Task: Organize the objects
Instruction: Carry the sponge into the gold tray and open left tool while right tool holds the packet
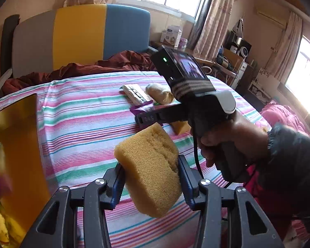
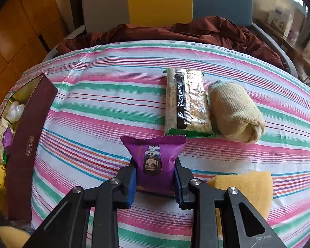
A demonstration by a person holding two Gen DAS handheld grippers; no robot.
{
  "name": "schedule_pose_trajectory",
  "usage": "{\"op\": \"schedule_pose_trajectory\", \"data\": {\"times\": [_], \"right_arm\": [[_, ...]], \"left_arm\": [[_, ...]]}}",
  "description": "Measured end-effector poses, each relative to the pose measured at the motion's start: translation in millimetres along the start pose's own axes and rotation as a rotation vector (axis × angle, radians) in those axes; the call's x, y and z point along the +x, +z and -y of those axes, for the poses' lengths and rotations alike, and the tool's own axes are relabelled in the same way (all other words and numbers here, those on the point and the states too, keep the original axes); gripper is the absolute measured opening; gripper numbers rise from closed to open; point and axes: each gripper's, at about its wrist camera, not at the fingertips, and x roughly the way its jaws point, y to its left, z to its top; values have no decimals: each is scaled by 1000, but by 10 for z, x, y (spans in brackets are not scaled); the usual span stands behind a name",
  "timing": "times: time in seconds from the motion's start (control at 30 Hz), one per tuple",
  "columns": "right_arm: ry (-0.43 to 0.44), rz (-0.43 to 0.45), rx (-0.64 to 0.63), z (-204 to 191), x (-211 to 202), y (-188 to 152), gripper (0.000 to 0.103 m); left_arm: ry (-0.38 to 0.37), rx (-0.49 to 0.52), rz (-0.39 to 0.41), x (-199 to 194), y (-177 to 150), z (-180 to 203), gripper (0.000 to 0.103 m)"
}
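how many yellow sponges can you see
2. One sponge is clamped in the left tongs, lifted above the striped bedsheet. The other sponge lies on the sheet just right of the right tongs. More may be hidden inside the box.

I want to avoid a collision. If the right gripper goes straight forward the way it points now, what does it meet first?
The right gripper, shut on the purple snack packet, points down at the striped bedsheet. The packet's front edge would probably press into the sheet first; just beyond lies the long cracker pack. Depth is unclear.
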Motion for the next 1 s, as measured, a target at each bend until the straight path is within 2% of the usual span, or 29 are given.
{"op": "schedule_pose_trajectory", "data": {"times": [0.17,0.33,0.43,0.57,0.8,1.0], "right_arm": [[-11,1,-2,5,-15,-8,30],[-24,0,-6,3,-20,-14,30],[-30,0,-5,9,-21,-12,30],[-33,-2,-4,17,-17,-6,30],[-35,-2,-5,5,-16,-2,30],[-35,-3,-7,-5,-13,-1,30]], "left_arm": [[14,-145,50,-409,196,-478,47],[108,-323,99,-727,436,-1314,47],[151,-426,52,-706,474,-1842,47],[201,-512,-20,-557,432,-2301,47],[268,-556,-127,-210,422,-2796,47],[314,-547,-234,199,444,-3079,49]]}}
